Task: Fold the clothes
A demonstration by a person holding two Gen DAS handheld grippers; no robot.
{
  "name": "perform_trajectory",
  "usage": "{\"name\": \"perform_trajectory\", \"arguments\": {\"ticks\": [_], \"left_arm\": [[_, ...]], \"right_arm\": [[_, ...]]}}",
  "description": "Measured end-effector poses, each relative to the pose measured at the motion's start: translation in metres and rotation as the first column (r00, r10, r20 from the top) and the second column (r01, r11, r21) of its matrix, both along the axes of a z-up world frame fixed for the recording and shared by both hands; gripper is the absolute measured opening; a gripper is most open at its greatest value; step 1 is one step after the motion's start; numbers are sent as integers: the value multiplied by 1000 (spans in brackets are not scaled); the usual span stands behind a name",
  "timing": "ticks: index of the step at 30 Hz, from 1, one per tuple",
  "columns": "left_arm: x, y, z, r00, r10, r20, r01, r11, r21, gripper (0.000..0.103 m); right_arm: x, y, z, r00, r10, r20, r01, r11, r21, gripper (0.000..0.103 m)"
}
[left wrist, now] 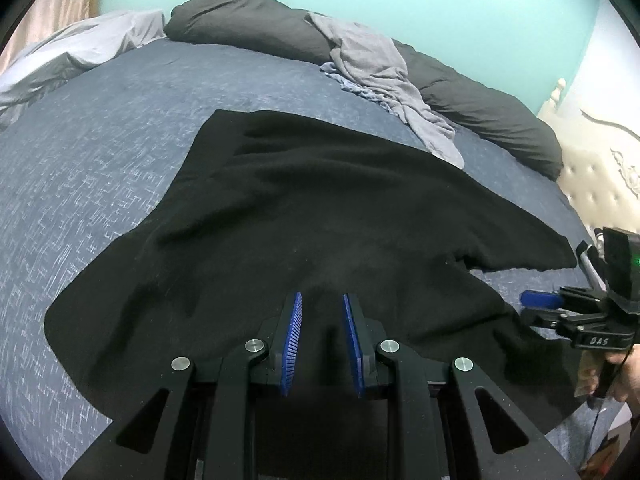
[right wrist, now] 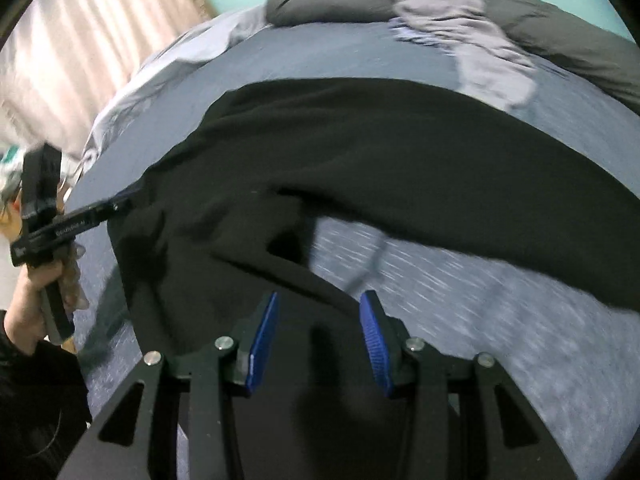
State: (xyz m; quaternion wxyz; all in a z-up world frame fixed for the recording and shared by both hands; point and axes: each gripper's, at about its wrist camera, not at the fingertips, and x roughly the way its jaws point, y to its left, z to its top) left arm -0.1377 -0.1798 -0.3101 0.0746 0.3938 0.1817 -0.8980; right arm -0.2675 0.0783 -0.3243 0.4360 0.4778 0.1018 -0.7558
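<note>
— Where is the black garment [left wrist: 300, 200]?

— Spread across the blue patterned bed [left wrist: 100, 160], mostly flat. Its near edge bunches under the two grippers, and one long flap reaches away toward the padded headboard [left wrist: 592, 168].

— And the left gripper [left wrist: 322, 298]?

— It points down at the near edge with only a narrow gap between its blue pads. That gap is filled with black fabric. In the right wrist view the edge of the cloth is drawn up to its tips, so it has hold of the garment there. A hand [right wrist: 40, 276] wraps its handle, with a black sleeve below it.

— Does the right gripper [right wrist: 321, 296] hold anything?

— No. Its jaws stand clearly wider than the left's. A fold of the garment runs up between the fingers, but the pads do not press on it. The bed cover shows just past the right-hand pad. That view is streaked with blur, so fine detail is lost.

— How do the two sit relative to each other?

— From the left wrist camera, the right gripper shows at the far right edge, just beside the garment's rumpled near corner. The two are well apart along the near edge of the cloth.

— What else is on the bed?

— A crumpled grey garment [left wrist: 380, 68] lies at the far side, draped over a dark grey duvet [left wrist: 240, 20] rolled along the turquoise wall. It is apart from the black one — bare bed cover lies between them. A pale sheet [left wrist: 80, 48] is heaped at the far left, with a curtain [right wrist: 80, 40] behind it.
</note>
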Motion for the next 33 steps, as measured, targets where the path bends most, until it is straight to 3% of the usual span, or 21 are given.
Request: {"name": "perform_trajectory", "arguments": {"ticks": [8,10,13,19,22,24,26,28,30,33], "left_arm": [[-3,-6,-3,1000,4,8,-4,1000,4,23],[-3,-8,-2,1000,8,5,-9,1000,7,23],[-4,-9,-3,1000,9,3,-9,1000,7,23],[-5,-11,-5,1000,13,14,-13,1000,7,23],[-5,-11,-6,1000,16,16,-16,1000,8,23],[-6,-11,-6,1000,18,16,-18,1000,9,23],[-6,-11,-6,1000,16,16,-17,1000,9,23],[-6,-11,-6,1000,14,18,-14,1000,10,23],[-6,-11,-7,1000,11,20,-11,1000,11,23],[-6,-10,-7,1000,10,23,-11,1000,12,23]], "right_arm": [[0,-41,-19,994,108,-16,-108,994,24,41],[-2,-43,-20,993,117,-23,-117,993,7,12],[-14,-40,-21,998,66,-8,-66,998,-3,4],[-49,-22,-36,991,-106,88,107,994,-13,3],[-54,-24,-48,980,-115,164,120,993,-23,3],[-53,-25,-50,978,-119,169,122,993,-6,4],[-52,-22,-45,979,-137,152,141,990,-15,8],[-51,-12,-39,974,-164,155,171,985,-37,21],[-51,4,-31,974,-175,147,185,981,-57,28],[-51,29,-19,975,-177,135,187,980,-65,28]]}}
